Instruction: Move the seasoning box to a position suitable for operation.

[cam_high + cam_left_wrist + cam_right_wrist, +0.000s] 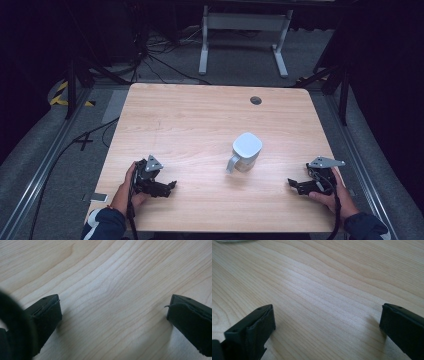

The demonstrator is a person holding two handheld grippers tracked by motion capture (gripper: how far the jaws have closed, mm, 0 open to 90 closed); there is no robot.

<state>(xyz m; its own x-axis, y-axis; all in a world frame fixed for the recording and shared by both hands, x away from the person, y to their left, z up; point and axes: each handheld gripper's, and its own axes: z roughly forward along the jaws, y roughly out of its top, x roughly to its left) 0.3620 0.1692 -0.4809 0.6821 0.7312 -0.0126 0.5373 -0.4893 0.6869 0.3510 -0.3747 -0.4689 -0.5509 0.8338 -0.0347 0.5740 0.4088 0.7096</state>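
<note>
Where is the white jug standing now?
In the high view, the white jug stands right of the table centre, nearer the right gripper than the left gripper.

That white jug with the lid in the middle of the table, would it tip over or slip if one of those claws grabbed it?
The white jug looks rigid, so it probably won't flex. Its smooth, glossy wall may slip between flat jaws; the handle seems a surer hold. It stands taller than wide, so a high push might tip it. Its fill, hence weight, is hidden.

Black tools (172, 185), grey plates; dark blue sleeves (105, 222)
</note>
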